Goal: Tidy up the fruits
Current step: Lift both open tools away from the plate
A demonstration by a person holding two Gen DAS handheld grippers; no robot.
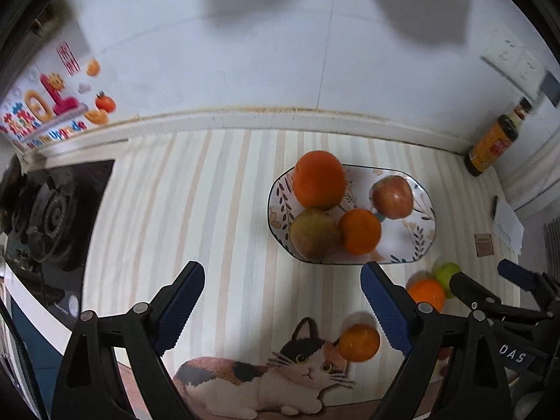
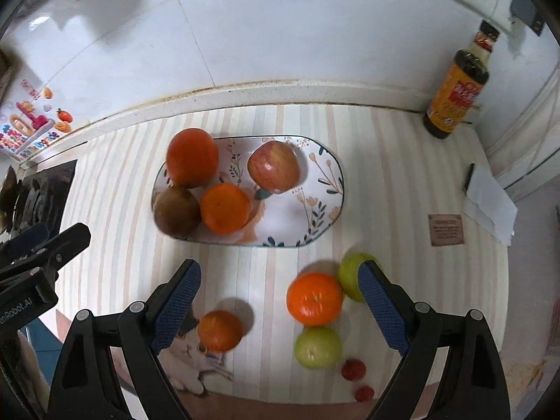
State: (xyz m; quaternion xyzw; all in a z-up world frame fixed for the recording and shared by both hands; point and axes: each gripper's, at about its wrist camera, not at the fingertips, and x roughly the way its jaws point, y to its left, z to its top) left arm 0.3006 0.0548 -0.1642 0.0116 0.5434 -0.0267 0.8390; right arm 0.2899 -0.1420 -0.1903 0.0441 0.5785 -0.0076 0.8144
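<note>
A flowered oval plate (image 1: 413,245) (image 2: 315,189) holds a big orange (image 1: 318,179) (image 2: 191,156), a brownish pear (image 1: 313,232) (image 2: 176,211), a small orange (image 1: 359,231) (image 2: 225,207) and a red apple (image 1: 392,197) (image 2: 273,165). Loose on the striped mat (image 2: 402,175) lie a small orange (image 1: 358,342) (image 2: 219,330), a larger orange (image 2: 314,298) (image 1: 427,292), two green fruits (image 2: 317,347) (image 2: 351,274) and two small red fruits (image 2: 353,369). My left gripper (image 1: 283,309) hangs open above the mat, holding nothing. My right gripper (image 2: 280,309) is open and empty too, over the loose fruit.
A dark sauce bottle (image 2: 455,84) (image 1: 495,141) stands at the back right corner by the tiled wall. A gas stove (image 1: 45,217) lies left of the mat. Folded paper with a pen (image 2: 488,199) and a small brown card (image 2: 445,229) rest at the right.
</note>
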